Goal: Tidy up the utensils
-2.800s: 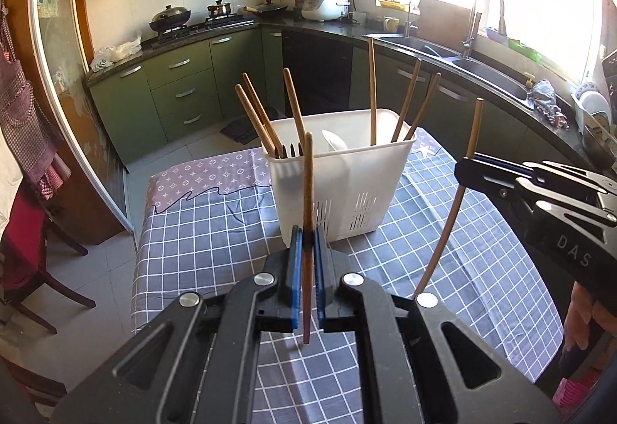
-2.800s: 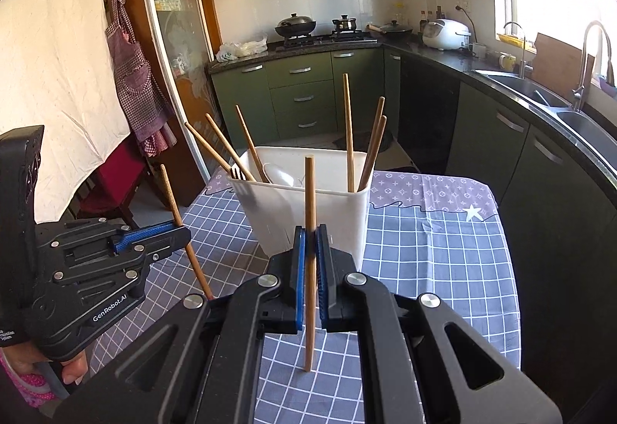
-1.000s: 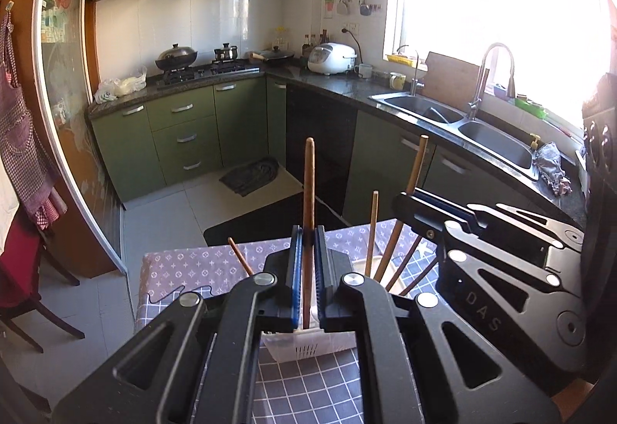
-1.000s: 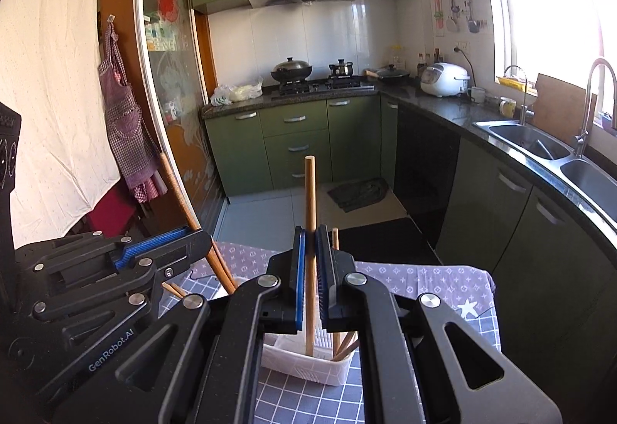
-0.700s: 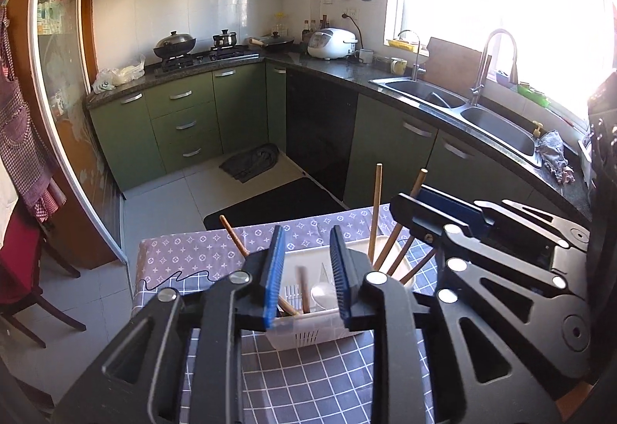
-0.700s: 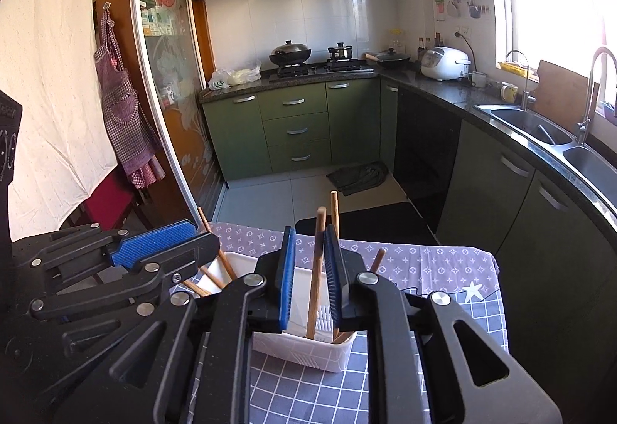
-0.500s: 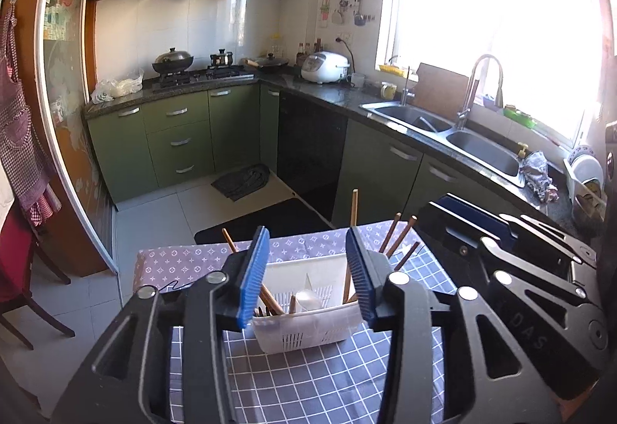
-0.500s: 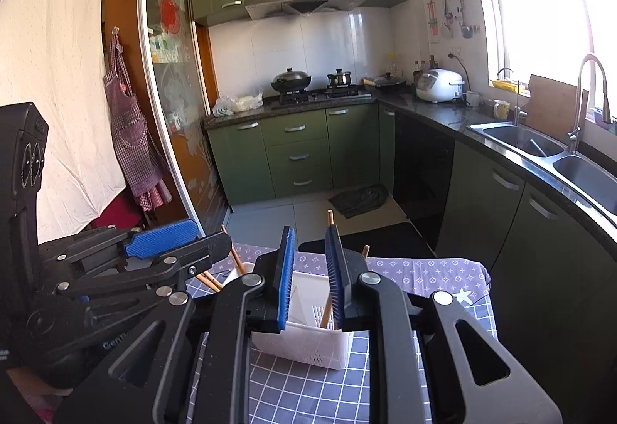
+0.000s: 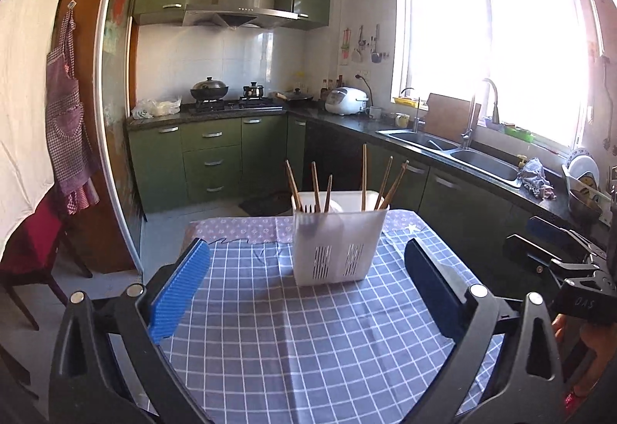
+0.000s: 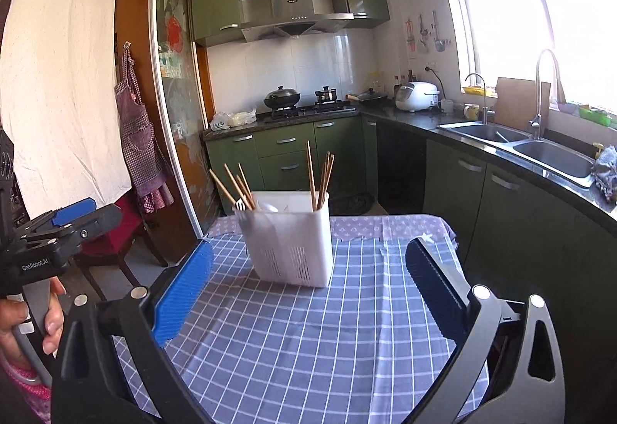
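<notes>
Utensils stand gathered in a white plastic caddy (image 9: 339, 243) on the far half of a kitchen table, which is draped in a blue-and-white checked tablecloth (image 9: 308, 339) with a mauve patterned border at its far edge. The caddy is slotted low on its front wall; wooden chopsticks (image 9: 364, 173) lean out of it in two clusters, left and right, with fork tines (image 9: 308, 209) and what looks like a white spoon showing at the rim between them.

Writing is sparse. From the right wrist camera, the body of the left gripper (image 10: 73, 219) carries the words "GenRobot.AI". From the left wrist camera, the right gripper (image 9: 540, 246) shows the letters "DAS" on its black housing. A small brand mark sits on the steel range hood (image 10: 293, 13), too small to read.

Both sets of jaws are opening and stand spread wide, nothing between them. In its own view the left gripper's blue ribbed pads (image 9: 179, 291) frame the caddy from well short of it, touching nothing; the right gripper does likewise. A hand (image 10: 23, 320) grips the left tool's handle at the frame edge.
</notes>
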`<state>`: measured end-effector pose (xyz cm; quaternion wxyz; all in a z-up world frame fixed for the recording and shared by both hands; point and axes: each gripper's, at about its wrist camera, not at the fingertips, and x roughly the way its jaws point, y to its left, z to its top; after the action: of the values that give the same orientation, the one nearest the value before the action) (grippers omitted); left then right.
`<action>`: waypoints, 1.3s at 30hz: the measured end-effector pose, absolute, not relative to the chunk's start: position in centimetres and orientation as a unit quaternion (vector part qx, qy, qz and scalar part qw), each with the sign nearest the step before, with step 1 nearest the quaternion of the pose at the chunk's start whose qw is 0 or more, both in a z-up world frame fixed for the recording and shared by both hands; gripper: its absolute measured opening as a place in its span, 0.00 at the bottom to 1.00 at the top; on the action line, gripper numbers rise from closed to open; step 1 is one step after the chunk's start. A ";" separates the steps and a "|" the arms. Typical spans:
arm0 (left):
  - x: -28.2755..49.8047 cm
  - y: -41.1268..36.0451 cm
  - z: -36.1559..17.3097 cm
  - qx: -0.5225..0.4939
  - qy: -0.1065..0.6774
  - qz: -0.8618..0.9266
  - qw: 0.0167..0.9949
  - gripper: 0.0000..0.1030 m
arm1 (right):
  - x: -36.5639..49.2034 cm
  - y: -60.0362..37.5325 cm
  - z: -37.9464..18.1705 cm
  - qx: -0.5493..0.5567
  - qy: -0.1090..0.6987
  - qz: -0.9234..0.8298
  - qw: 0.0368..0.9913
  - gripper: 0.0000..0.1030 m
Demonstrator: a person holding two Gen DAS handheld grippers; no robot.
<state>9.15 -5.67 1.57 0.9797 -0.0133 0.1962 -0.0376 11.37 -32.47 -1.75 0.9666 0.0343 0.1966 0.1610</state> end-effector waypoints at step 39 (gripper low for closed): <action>0.7 -3.1 -1.8 -0.044 0.219 -0.007 0.975 0.93 | 0.8 -31.9 -1.6 0.003 0.151 0.134 0.979 0.96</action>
<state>0.66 -3.06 -1.81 0.9748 -0.0436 0.2189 -0.0075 0.84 -31.94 -1.58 0.9794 0.0029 0.1509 0.1341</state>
